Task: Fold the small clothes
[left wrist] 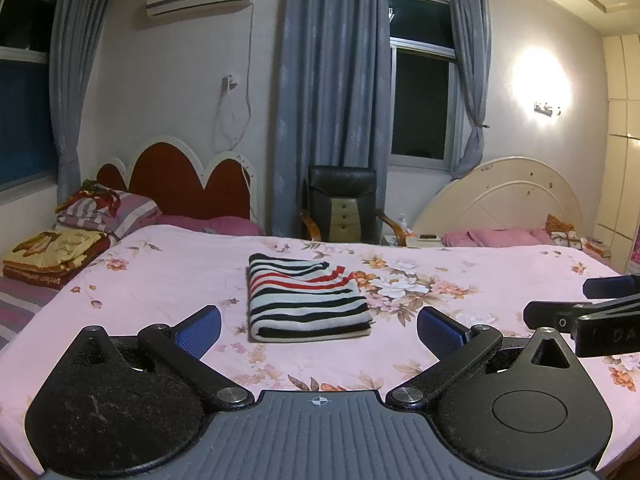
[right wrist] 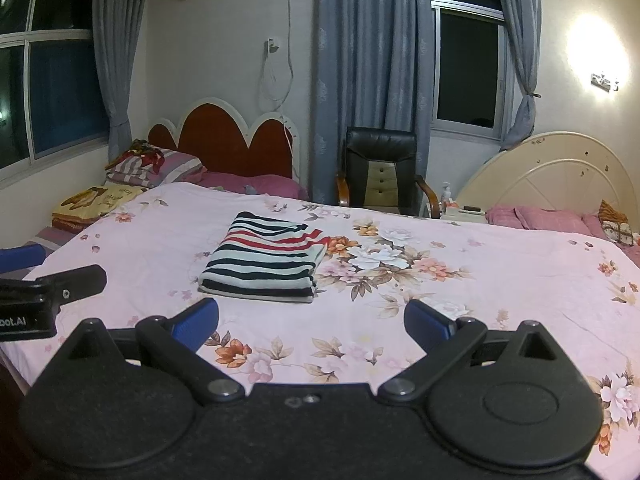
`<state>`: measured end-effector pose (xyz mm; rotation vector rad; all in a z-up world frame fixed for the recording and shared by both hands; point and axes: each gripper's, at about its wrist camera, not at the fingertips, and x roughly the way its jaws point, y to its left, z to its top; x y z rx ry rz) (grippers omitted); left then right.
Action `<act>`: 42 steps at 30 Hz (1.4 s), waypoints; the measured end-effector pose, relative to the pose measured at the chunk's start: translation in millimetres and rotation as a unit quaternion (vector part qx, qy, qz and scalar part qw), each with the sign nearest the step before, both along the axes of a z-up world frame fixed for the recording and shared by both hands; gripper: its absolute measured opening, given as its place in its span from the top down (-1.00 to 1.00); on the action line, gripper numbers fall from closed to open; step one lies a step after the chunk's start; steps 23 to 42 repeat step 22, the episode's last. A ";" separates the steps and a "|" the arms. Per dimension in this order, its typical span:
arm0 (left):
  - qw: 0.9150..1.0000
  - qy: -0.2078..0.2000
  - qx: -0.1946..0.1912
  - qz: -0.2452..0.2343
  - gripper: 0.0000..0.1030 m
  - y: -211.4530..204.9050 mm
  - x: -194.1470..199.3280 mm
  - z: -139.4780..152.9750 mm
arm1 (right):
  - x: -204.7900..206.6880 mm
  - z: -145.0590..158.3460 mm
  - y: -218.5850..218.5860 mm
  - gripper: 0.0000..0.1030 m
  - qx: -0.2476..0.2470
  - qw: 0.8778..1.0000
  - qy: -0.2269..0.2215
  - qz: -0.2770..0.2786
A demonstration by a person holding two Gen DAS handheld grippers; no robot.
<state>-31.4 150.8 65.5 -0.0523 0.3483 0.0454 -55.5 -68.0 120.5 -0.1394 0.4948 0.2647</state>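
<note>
A striped garment, white with black and red bands, lies folded into a neat rectangle on the pink floral bedsheet. It also shows in the right wrist view. My left gripper is open and empty, hovering just in front of the garment. My right gripper is open and empty, in front of the garment and a little to its right. Each gripper shows at the edge of the other's view: the right gripper, the left gripper.
Folded blankets and striped pillows lie at the bed's left side by a red headboard. A black chair stands behind the bed. A second bed with a cream headboard is at the right.
</note>
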 end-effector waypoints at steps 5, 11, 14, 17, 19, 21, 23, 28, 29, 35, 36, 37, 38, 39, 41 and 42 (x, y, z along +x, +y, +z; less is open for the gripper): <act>1.000 0.001 0.000 -0.001 -1.00 1.0 2.0 -0.4 | -0.1 -0.5 0.5 -0.92 -0.001 1.000 0.001 -0.001; 1.000 0.000 -0.002 -0.001 -1.00 1.0 1.6 -1.0 | 2.2 -0.4 -1.3 -0.92 0.000 1.000 0.003 -0.002; 1.000 -0.005 -0.002 0.004 -1.00 -1.3 3.4 -2.9 | 3.6 -1.1 -1.2 -0.92 0.000 1.000 0.005 -0.002; 1.000 -0.018 0.004 0.000 -1.00 -0.8 4.4 -3.1 | 6.9 -2.7 -1.6 -0.92 -0.001 1.000 0.006 -0.001; 1.000 -0.020 0.007 0.005 -1.00 -0.1 5.6 -3.4 | 8.5 -4.1 0.0 -0.92 -0.001 1.000 0.007 0.000; 1.000 -0.012 0.009 0.004 -1.00 -1.9 8.3 -3.9 | 9.5 -4.5 0.1 -0.92 0.000 1.000 0.007 0.001; 1.000 -0.009 0.007 0.005 -1.00 -2.3 9.1 -4.7 | 10.5 -4.9 0.9 -0.92 0.000 1.000 0.007 0.003; 1.000 -0.009 0.007 0.005 -1.00 -2.3 9.1 -4.7 | 10.5 -4.9 0.9 -0.92 0.000 1.000 0.007 0.003; 1.000 -0.009 0.007 0.005 -1.00 -2.3 9.1 -4.7 | 10.5 -4.9 0.9 -0.92 0.000 1.000 0.007 0.003; 1.000 -0.009 0.007 0.005 -1.00 -2.3 9.1 -4.7 | 10.5 -4.9 0.9 -0.92 0.000 1.000 0.007 0.003; 1.000 -0.009 0.007 0.005 -1.00 -2.3 9.1 -4.7 | 10.5 -4.9 0.9 -0.92 0.000 1.000 0.007 0.003; 1.000 -0.009 0.007 0.005 -1.00 -2.3 9.1 -4.7 | 10.5 -4.9 0.9 -0.92 0.000 1.000 0.007 0.003; 1.000 -0.009 0.007 0.005 -1.00 -2.3 9.1 -4.7 | 10.5 -4.9 0.9 -0.92 0.000 1.000 0.007 0.003; 1.000 -0.009 0.007 0.005 -1.00 -2.3 9.1 -4.7 | 10.5 -4.9 0.9 -0.92 0.000 1.000 0.007 0.003; 1.000 -0.009 0.007 0.005 -1.00 -2.3 9.1 -4.7 | 10.5 -4.9 0.9 -0.92 0.000 1.000 0.007 0.003; 1.000 -0.009 0.007 0.005 -1.00 -2.3 9.1 -4.7 | 10.5 -4.9 0.9 -0.92 0.000 1.000 0.007 0.003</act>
